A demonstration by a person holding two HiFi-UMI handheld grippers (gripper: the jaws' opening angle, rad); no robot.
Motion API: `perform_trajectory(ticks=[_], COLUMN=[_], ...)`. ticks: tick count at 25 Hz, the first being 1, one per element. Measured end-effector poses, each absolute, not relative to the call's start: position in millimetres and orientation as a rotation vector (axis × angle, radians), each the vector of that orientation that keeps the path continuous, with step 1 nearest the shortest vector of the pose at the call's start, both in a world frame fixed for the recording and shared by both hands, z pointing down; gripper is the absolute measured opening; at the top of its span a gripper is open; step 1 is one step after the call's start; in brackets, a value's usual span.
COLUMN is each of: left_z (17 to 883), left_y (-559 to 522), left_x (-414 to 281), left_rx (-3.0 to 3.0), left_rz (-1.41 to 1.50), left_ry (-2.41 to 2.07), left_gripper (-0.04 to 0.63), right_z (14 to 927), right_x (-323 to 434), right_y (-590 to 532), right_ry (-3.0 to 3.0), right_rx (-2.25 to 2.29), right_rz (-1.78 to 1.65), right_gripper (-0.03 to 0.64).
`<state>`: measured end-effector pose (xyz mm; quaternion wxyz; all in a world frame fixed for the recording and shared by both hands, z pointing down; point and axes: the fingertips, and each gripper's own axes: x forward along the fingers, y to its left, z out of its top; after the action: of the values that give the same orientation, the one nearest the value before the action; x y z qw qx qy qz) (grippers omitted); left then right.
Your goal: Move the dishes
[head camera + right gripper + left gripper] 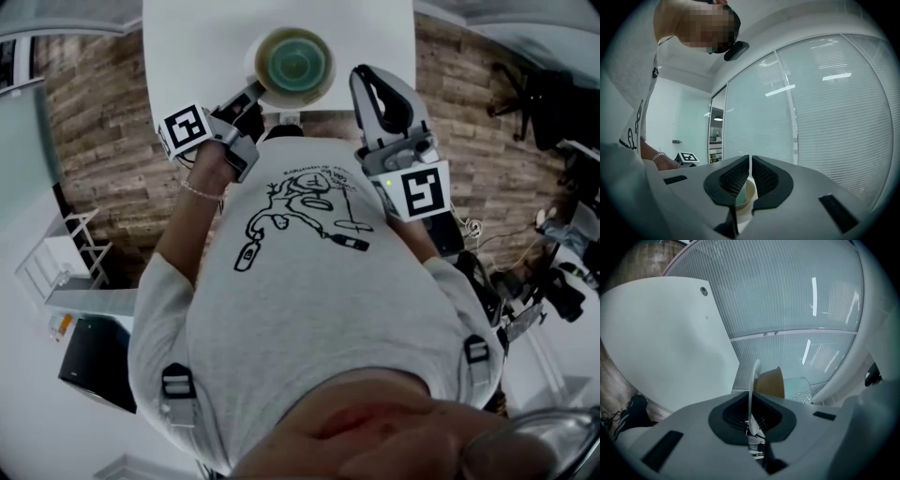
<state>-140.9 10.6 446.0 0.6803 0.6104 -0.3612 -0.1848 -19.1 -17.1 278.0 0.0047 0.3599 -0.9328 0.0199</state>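
**Bowl** (295, 64): round, with a glossy green inside, a cream rim and a tan outer wall. It sits on the plate above the near edge of the table, between the two grippers.

**Plate** (753, 380): thin, white and smooth, seen edge-on in the left gripper view.

**Left gripper** (255, 94): grey plastic body with dark ribbed pads. The jaws pinch the plate's rim, and the bowl's wall is just beside them.

**Right gripper** (364, 77): same build. The jaws are pressed together with only a pale sliver between the pads. The bowl shows just below them, but I cannot tell whether they grip it.

**Table** (187, 56): flat, matte white top with a rounded corner.

**Floor** (94, 112): brown wood-look planks.

**Shirt** (300, 309): grey cloth with a black line drawing.
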Motion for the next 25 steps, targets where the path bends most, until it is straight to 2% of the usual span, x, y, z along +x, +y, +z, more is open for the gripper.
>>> perform_trajectory(ticks=[21,25], left_z=[442,445], left_y=[7,7], left_x=[-135,-141], left_rx=[1.368,1.362], left_rz=[-0.421,-0.427], left_ry=[-0.814,-0.826], left_gripper=[0.012,0.012], right_z=[274,276], right_x=[-20,-28], right_y=[-19,-20], right_ry=[-2.953,-2.965], right_rx=[1.063,1.014], right_rz=[0.043,0.057], right_gripper=[0.041,0.076])
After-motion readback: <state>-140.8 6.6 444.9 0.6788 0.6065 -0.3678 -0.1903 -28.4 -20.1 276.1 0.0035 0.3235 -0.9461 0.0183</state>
